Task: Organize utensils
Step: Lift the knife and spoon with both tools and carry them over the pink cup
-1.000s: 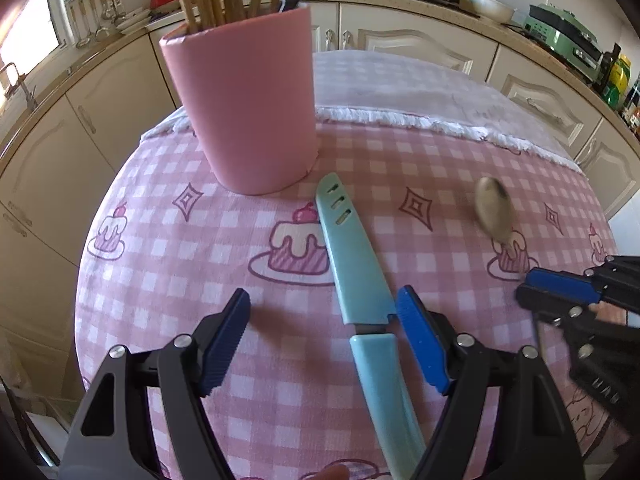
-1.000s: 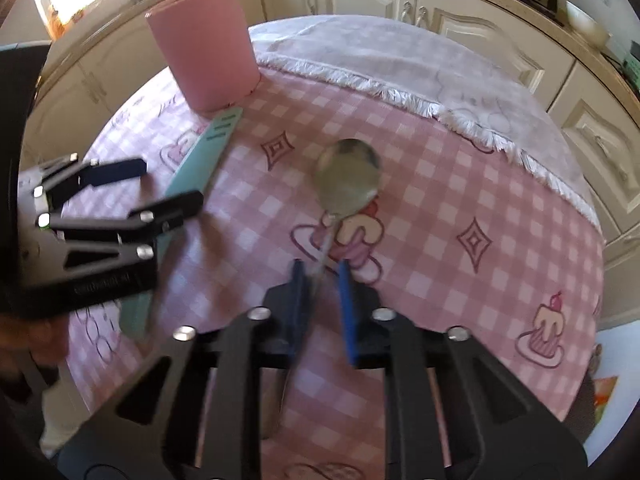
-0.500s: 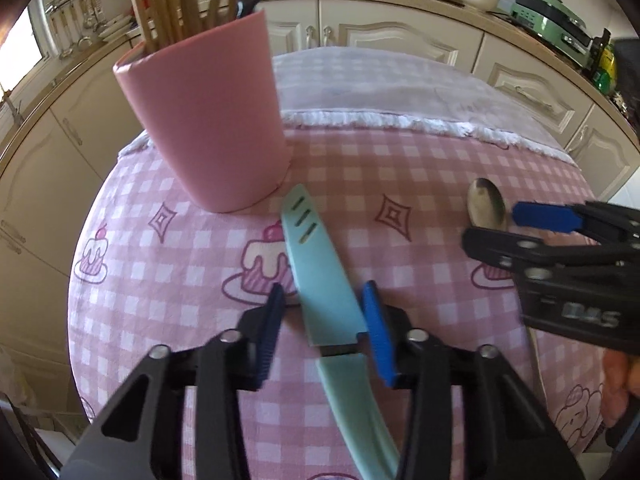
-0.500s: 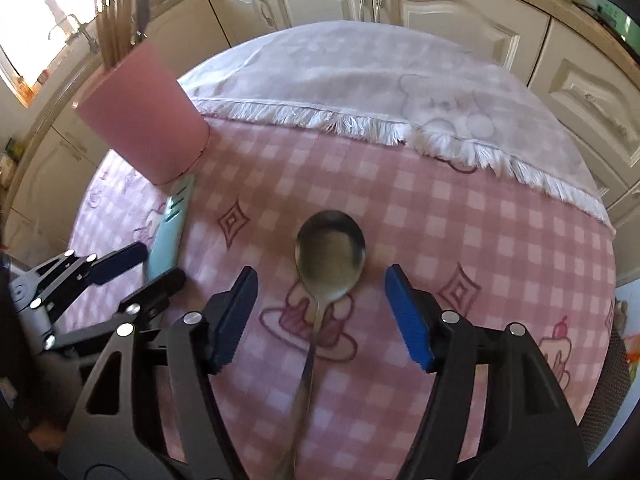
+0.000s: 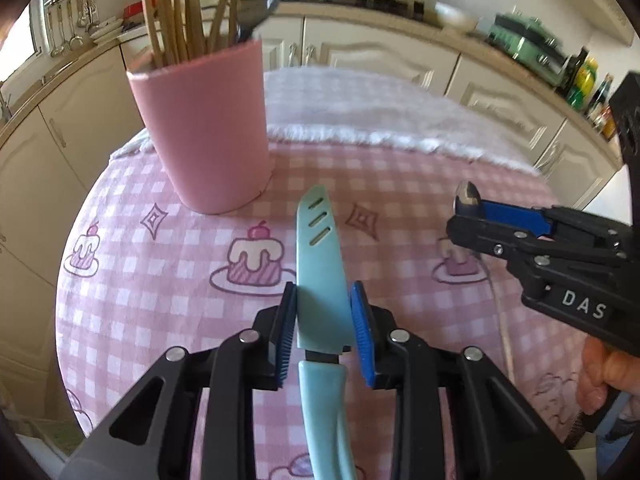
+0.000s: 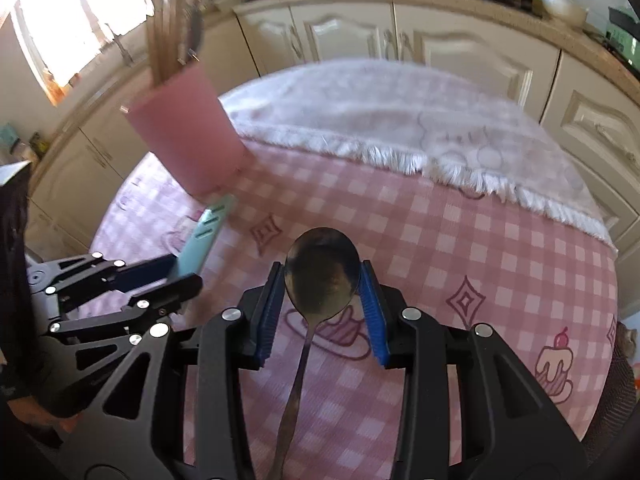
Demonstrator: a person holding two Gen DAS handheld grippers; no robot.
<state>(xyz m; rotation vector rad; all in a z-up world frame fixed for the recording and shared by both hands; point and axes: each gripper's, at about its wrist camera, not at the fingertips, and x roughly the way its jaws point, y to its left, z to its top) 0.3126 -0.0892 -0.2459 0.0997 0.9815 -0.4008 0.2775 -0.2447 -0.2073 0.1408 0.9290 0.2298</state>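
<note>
A teal knife (image 5: 318, 248) in its sheath lies on the pink checked tablecloth (image 5: 160, 280), tip towards the pink utensil cup (image 5: 208, 128). My left gripper (image 5: 322, 312) is closing, and both blue pads touch the sheath's sides just above the handle. A metal spoon (image 6: 320, 272) points away from me, its bowl between the pads of my right gripper (image 6: 322, 284), which is closing and touches both edges of the bowl. The spoon's handle runs back under the gripper. Each gripper shows in the other's view: the right gripper (image 5: 460, 216), the left gripper (image 6: 184, 274).
The cup (image 6: 184, 140) holds wooden sticks and a dark spoon and stands at the cloth's far left. A white fringed cloth (image 6: 380, 120) covers the table's far half. Cream kitchen cabinets (image 5: 380, 60) surround the table. A person's hand (image 5: 600, 376) holds the right gripper.
The left jaws have narrowed from wide open onto the knife's sheath. The right jaws let go of the spoon's handle, opened, moved forward, and have narrowed around the spoon's bowl.
</note>
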